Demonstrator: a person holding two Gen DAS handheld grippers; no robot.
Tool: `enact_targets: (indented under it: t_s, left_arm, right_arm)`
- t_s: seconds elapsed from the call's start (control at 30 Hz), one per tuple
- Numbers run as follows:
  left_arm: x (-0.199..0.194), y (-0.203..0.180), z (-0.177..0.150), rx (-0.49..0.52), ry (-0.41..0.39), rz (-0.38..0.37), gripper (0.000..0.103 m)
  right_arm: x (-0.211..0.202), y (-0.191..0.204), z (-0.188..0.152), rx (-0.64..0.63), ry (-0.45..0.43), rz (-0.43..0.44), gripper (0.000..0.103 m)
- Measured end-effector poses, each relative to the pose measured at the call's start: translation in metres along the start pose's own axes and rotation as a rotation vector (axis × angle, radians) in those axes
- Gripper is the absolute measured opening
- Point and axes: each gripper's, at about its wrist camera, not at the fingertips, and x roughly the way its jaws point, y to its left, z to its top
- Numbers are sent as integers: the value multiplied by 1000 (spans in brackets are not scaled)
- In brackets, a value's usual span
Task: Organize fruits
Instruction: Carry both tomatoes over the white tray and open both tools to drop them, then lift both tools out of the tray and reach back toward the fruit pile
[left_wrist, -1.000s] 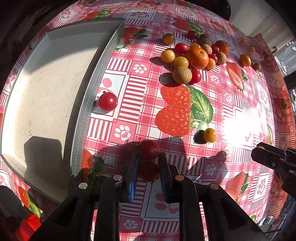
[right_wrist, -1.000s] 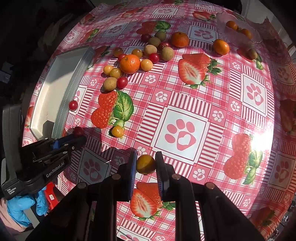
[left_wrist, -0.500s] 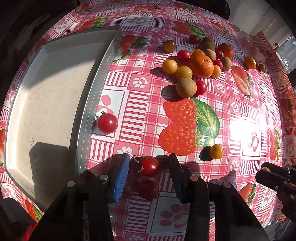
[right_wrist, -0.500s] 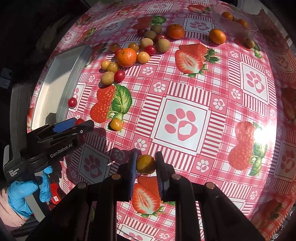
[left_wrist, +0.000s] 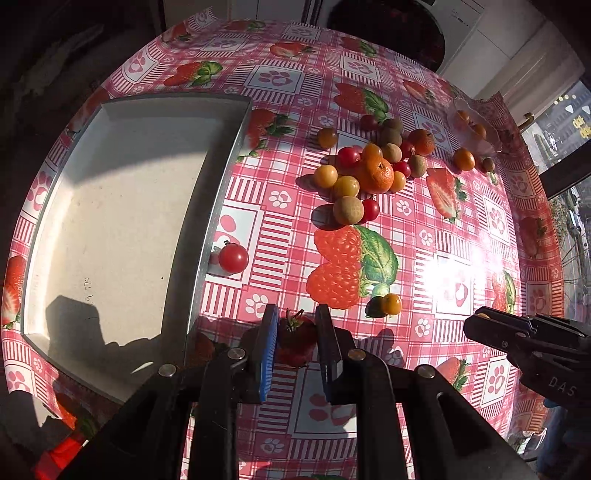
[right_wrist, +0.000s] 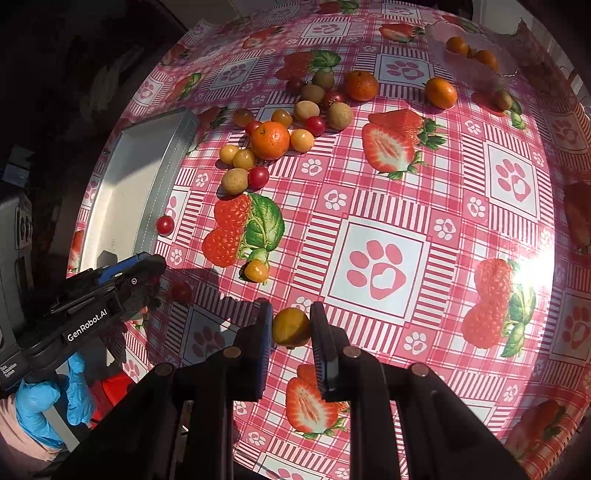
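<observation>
— What did your left camera show?

— My left tool (left_wrist: 294, 341) had just closed its jaws on a red tomato (left_wrist: 295, 338); both pads pressed its sides, green stalk pointing up. It sat in shadow over the checked surface (left_wrist: 413, 236), just right of the grey tray's (left_wrist: 110, 206) near corner. Another tomato (left_wrist: 233, 258) lay on the surface against the tray's right rim. Farther off was the fruit pile (left_wrist: 369, 170): an orange, yellow and red cherry tomatoes, some brownish round fruits. A small yellow fruit (left_wrist: 391, 304) sat alone by the printed raspberry leaf. My right tool (left_wrist: 491, 328) poked in from the right edge, something yellowish showing at its tip.

— And the right camera?

— My right tool (right_wrist: 291, 328) was clamped on a yellow fruit (right_wrist: 291, 327), pads tight on both sides, above the surface (right_wrist: 443, 177) near a printed strawberry. My left tool (right_wrist: 147, 273) came in from the left, held by a hand (right_wrist: 51, 398) in a blue glove; I couldn't tell its grip from there. The tray (right_wrist: 129, 184) lay beyond it, the loose tomato (right_wrist: 165, 225) beside its rim, the pile (right_wrist: 273, 136) up the middle. A clear bowl (right_wrist: 506, 70) with orange fruits stood at the far right, and a lone orange (right_wrist: 440, 92) just before it.
</observation>
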Motion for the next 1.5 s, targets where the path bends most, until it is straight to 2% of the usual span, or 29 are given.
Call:
enact_targets:
  t_s: [0.2,0.4,0.6,0.8,1.13,1.17,1.23,1.27,1.3,1.33,1.4,1.47,1.5]
  left_arm:
    - [-24,35,4,-57,-50,10,21]
    - [-33,89,1,-114,-63,74,21]
    - [-22,138,-8,-140,-23,158,21]
    - [-6,170,-17,-148,22,207,21]
    - [13,198,-19,-196,84,249,22]
    - [15,199,-20,-197,93,251,24]
    - [17,200,-21,-191,96,257,52]
    - [15,199,-22,-183,80,275,74]
    - [12,197,-22,-171,54,299,82]
    - [10,196,-21,-159,40,310,82]
    - [10,197,-20,-145,50,314,82]
    - [10,199,-20,-148,61,314,82]
    - [9,201,-19,-152,60,314,82]
  right_arm:
    - [-1,40,17,-58,-9,35,22]
    - [18,95,32,-142,5,73,22]
    - [47,147,43,-206,36,111,22]
    - [84,188,45,-236,89,119,22]
    - [130,215,45,-278,163,59,24]
    - [134,216,45,-284,170,51,24]
    - [138,216,44,-287,184,42,24]
    - [138,215,44,-286,185,37,25]
    - [139,215,44,-283,185,39,29]
    - [139,215,44,-280,186,42,39]
    - [138,215,44,-278,179,53,46]
    - [137,218,46,-276,179,72,61]
    - [135,219,46,-270,178,87,75]
